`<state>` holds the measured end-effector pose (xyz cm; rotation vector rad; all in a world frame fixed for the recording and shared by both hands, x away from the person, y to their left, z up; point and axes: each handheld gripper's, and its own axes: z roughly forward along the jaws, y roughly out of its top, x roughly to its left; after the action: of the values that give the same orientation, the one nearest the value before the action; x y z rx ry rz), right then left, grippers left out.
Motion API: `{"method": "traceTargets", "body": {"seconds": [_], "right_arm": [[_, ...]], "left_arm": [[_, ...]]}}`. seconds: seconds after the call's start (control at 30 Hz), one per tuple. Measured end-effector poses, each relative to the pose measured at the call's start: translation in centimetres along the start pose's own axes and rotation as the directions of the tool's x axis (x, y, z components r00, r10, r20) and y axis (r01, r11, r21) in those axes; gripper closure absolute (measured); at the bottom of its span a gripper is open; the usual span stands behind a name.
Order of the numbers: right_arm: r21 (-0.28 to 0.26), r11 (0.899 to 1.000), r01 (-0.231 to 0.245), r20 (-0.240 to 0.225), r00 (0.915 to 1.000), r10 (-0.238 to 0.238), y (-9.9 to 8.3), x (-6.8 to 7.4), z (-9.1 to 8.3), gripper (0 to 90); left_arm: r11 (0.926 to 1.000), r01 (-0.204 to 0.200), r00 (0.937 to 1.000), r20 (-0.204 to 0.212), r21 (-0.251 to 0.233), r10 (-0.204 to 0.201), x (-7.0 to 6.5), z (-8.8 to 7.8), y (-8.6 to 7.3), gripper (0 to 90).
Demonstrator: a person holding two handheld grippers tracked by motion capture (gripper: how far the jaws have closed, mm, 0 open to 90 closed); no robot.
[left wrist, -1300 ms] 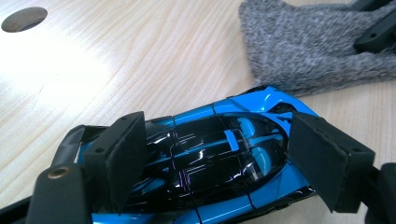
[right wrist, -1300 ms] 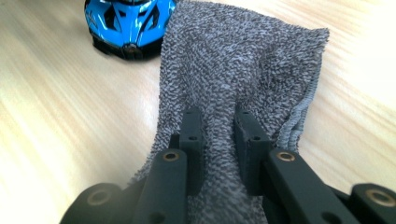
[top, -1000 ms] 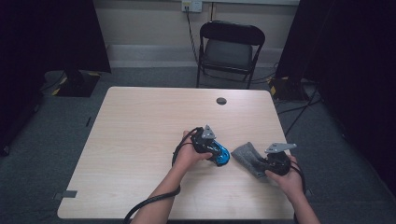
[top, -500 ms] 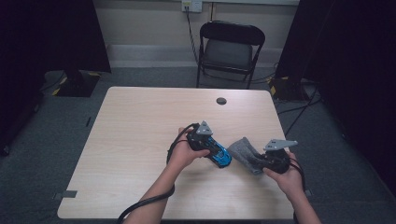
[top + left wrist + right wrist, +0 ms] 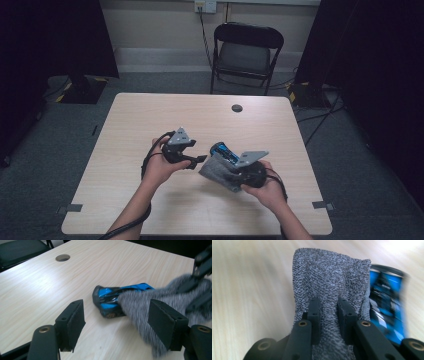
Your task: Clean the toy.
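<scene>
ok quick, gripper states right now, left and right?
Left gripper: open, holding nothing; the blue toy car lies ahead of it on the table.
Right gripper: closed on the grey cloth.

Speckled grey cloth (image 5: 329, 277), blue toy car (image 5: 110, 300) (black-trimmed), pale woodgrain table (image 5: 150, 115).

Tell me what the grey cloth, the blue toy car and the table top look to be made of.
Grey cloth: looks like terry or microfibre, a nubby looped pile, matte, bunching softly where the right gripper pinches it.
Blue toy car: probably painted metal or hard plastic, going by the glossy blue body with bright highlights and dark window parts.
Table top: likely wood-grain laminate, pale, smooth, faintly shiny.
</scene>
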<state>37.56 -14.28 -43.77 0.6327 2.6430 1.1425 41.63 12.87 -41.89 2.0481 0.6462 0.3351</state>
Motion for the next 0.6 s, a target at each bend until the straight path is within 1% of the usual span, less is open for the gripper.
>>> {"method": "traceTargets", "body": {"seconds": [0.1,0.13,0.17,0.23,0.33,0.37,0.43,0.47,0.5,0.57,0.6], "right_arm": [[0.013,1.000,0.025,-0.039,0.9989,-0.025,0.9,1.0,2.1,74.7],[0.017,0.999,0.028,-0.046,0.9986,-0.027,1.2,1.3,2.7,74.5],[0.017,0.999,0.032,-0.053,0.9981,-0.031,1.3,1.4,3.2,74.5],[0.021,0.999,0.036,-0.071,0.9969,-0.034,1.7,1.8,4.5,74.4],[0.024,0.999,0.039,-0.093,0.9950,-0.037,2.2,2.1,5.9,74.3],[0.026,0.999,0.044,-0.093,0.9948,-0.041,2.4,2.2,6.5,74.1],[0.021,0.999,0.043,-0.100,0.9941,-0.040,2.7,2.3,7.4,73.8],[0.017,0.999,0.036,-0.100,0.9944,-0.034,2.9,2.3,7.7,73.7],[0.012,1.000,0.026,-0.104,0.9943,-0.025,3.1,2.4,8.2,73.7],[0.001,1.000,0.024,-0.095,0.9952,-0.024,3.7,2.6,9.0,73.7],[0.000,1.000,0.024,-0.096,0.9951,-0.024,3.9,2.7,9.2,73.7]], "left_arm": [[0.9998,0.017,0.9998,-0.009,0.009,-0.016,0.3,-0.7,-1.2,30.1],[0.9997,0.019,0.9998,-0.011,0.012,-0.019,0.4,-0.8,-1.5,30.2],[0.9997,0.017,0.9997,-0.018,0.017,-0.017,0.4,-1.0,-1.9,30.2],[0.9992,0.037,0.9990,-0.026,0.013,-0.037,0.5,-1.5,-2.8,30.3],[0.9981,0.058,0.9977,-0.036,0.022,-0.057,0.7,-2.3,-4.0,30.7],[0.9972,0.070,0.9966,-0.043,0.023,-0.069,0.7,-2.5,-4.4,31.2],[0.9971,0.072,0.9957,-0.061,0.026,-0.070,0.9,-3.1,-4.9,31.3],[0.9959,0.089,0.9943,-0.061,0.019,-0.087,0.9,-3.5,-5.3,31.3],[0.9957,0.090,0.9938,-0.067,0.018,-0.089,0.9,-3.8,-5.5,31.3],[0.9957,0.092,0.9928,-0.077,0.007,-0.092,0.9,-4.4,-5.8,31.4],[0.9947,0.102,0.9919,-0.076,0.004,-0.102,0.7,-4.7,-6.1,31.5]]}}
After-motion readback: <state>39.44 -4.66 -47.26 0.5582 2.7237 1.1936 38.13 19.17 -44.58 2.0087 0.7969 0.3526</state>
